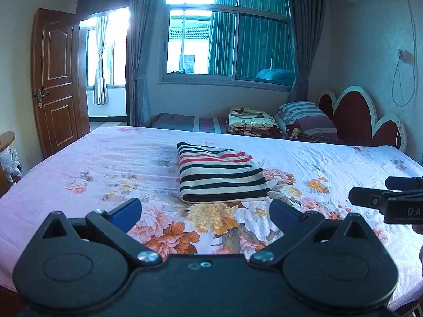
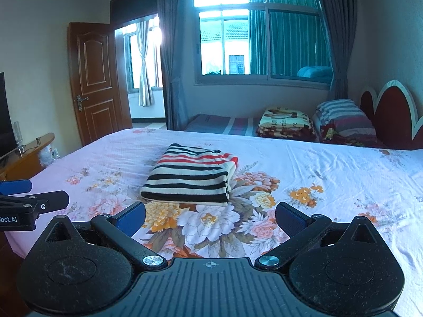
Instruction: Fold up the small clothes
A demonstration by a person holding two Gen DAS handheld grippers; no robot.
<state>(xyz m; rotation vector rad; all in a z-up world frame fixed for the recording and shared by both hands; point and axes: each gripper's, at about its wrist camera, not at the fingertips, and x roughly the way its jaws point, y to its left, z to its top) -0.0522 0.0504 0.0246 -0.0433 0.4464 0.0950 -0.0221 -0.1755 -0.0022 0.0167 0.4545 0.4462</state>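
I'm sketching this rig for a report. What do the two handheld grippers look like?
Both look the same. The left gripper and right gripper have matte black bodies with two rounded lobes, angled black linkage arms on silver screws, and blue pads on the fingers. White lettering ending "bot.AI" marks the left gripper's side. No cables or sleeves show.

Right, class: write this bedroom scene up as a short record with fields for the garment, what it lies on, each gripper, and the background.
garment: striped garment, folded into a neat rectangle, black, cream and red stripes
surface: floral bedsheet, garment lies near its middle
left gripper: open, empty, short of the garment's near edge
right gripper: open, empty, also short of the garment
contact: neither gripper touches the garment
background: window with curtains, open wooden door, pillow by the headboard
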